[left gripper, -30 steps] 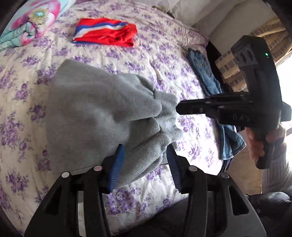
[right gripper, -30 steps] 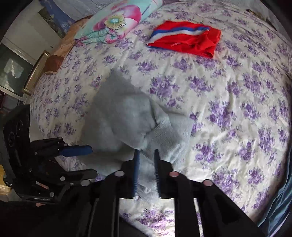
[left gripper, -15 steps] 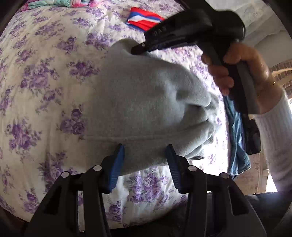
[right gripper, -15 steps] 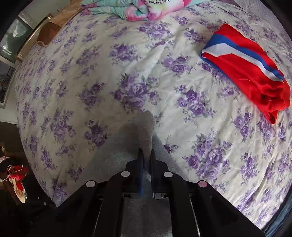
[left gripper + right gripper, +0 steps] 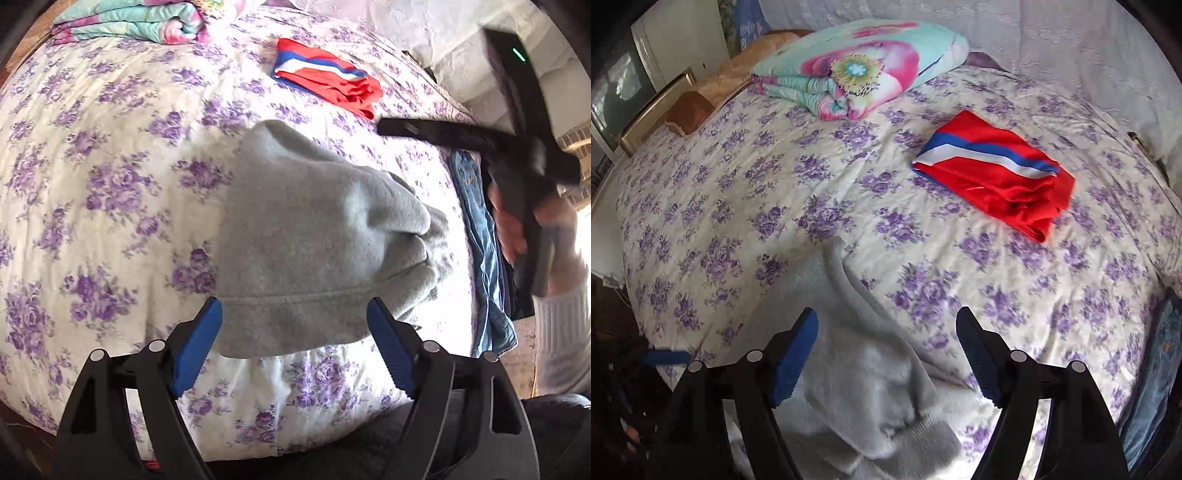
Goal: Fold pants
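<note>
Grey fleece pants lie folded in a bundle on the flowered bedspread. My left gripper is open, its blue pads on either side of the pants' near hem, not closed on it. My right gripper is open and empty above the pants. In the left wrist view the right gripper hovers, blurred, over the bed to the right of the pants.
Folded red pants with a blue-white stripe lie further back on the bed. A folded flowered quilt sits at the head. Blue jeans hang at the bed's right edge. A wooden headboard is at the left.
My right gripper opened, let go of the grey pants' far corner and pulled back to the right. The folded-over pants now rest on the bed. My left gripper opened wider.
</note>
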### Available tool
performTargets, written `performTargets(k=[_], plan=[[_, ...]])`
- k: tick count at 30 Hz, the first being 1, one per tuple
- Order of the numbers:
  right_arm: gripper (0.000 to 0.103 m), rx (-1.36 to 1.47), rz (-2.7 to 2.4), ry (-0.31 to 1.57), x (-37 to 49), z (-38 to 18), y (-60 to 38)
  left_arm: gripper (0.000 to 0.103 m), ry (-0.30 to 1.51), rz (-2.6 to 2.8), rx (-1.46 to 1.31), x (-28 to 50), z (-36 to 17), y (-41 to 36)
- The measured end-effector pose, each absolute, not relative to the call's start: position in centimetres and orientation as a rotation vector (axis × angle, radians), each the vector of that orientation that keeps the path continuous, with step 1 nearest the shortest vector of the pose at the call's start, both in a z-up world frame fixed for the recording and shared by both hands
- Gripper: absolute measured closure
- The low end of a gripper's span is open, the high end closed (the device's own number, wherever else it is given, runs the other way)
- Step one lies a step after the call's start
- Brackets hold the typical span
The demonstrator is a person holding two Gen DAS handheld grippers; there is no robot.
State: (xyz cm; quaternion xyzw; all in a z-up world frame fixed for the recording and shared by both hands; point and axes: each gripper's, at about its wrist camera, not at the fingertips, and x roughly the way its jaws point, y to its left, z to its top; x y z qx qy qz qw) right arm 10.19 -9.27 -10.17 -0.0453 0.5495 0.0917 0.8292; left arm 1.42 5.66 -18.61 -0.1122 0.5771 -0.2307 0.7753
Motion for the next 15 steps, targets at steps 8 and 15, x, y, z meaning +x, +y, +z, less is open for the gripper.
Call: performTargets(k=[8,15], plan=[[0.017,0.268,0.049,1.161,0.0,-13.1,-15.1,0.025,1.318,-0.438,-0.211,5.4,-20.5,6.2],[0.017,0.36,0.038,1.177,-0.4,-17.2,-14.3,0.025,1.367,-0.439,-0.118,5.4,-21.4,4.3]])
